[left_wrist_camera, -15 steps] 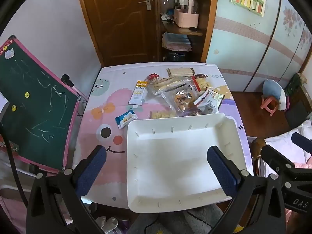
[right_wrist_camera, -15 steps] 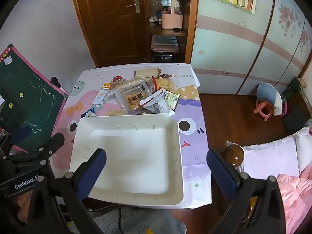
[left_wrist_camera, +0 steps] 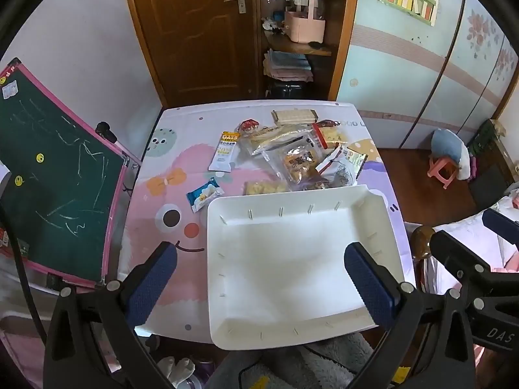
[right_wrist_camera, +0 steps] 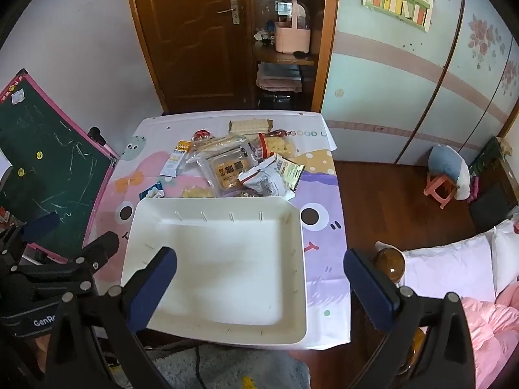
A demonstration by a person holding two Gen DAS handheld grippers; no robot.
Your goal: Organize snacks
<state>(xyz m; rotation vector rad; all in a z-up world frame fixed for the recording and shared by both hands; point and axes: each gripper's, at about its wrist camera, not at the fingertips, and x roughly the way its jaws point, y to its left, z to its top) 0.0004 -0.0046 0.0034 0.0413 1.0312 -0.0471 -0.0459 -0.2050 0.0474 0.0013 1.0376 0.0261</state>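
Both tools hang above the near edge of the table point(left_wrist_camera: 152, 194), pointing steeply down. The left gripper point(left_wrist_camera: 259, 287) stands wide apart with nothing between its blue pads; the right gripper point(right_wrist_camera: 259, 287) is likewise spread and empty. A white tray point(left_wrist_camera: 373, 214) lies directly below and ahead of them, bare inside. The snacks point(left_wrist_camera: 298, 159) sit in a loose heap on the cartoon tablecloth just beyond the tray's far rim, well apart from both tools. One small blue packet point(left_wrist_camera: 204, 193) lies beside the tray's far left corner.
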